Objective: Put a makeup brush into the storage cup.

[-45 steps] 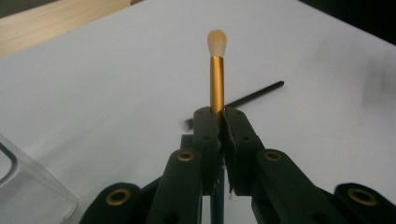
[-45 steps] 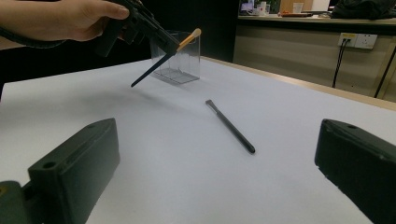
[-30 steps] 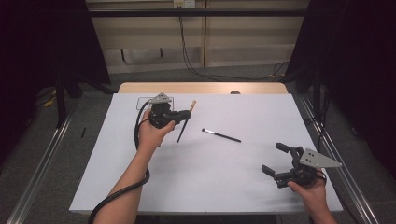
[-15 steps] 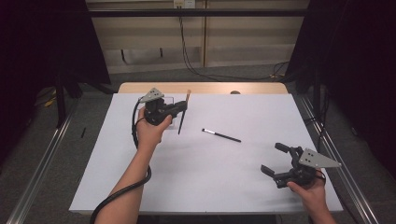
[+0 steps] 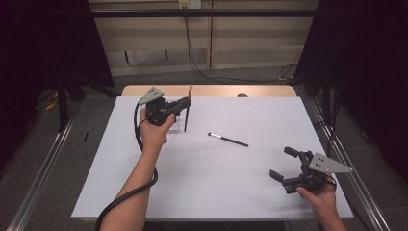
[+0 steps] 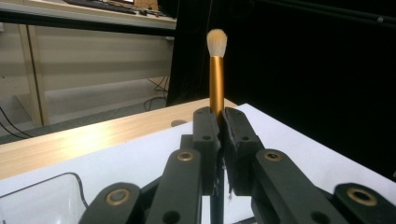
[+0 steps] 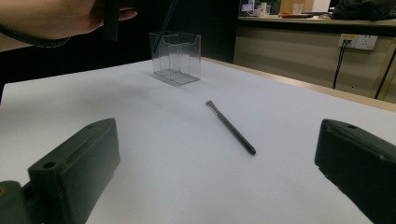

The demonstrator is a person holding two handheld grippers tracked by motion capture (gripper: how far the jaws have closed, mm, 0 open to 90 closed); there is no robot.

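Change: since the earlier frames the left gripper (image 5: 185, 102) has been carried toward the far left of the table, and the makeup brush (image 6: 216, 70) has been turned from a slant to nearly upright.
Brush, place: it is held off the table in the left gripper, above the far-left area of the white sheet (image 5: 216, 168).
Brush, axis: the long axis is seen close to vertical; the pale bristle head points up, the gold ferrule sits just above the jaws, and the dark handle (image 5: 186, 118) hangs down below them.
Left tongs: the jaws are pressed together on the brush at the ferrule's lower end.
Right tongs: the right gripper (image 5: 284, 163) is held low at the near right, jaws spread wide apart, nothing between them.
Clear holder: a clear plastic holder (image 7: 176, 57) stands on the sheet at the far left, directly under the brush handle; whether the handle tip is inside it cannot be told.
Thin brush: a slim dark brush (image 5: 228, 139) lies flat mid-table, aslant, well apart from both grippers.
Obstruction: the left hand (image 5: 153, 132) is seen just beside the holder.
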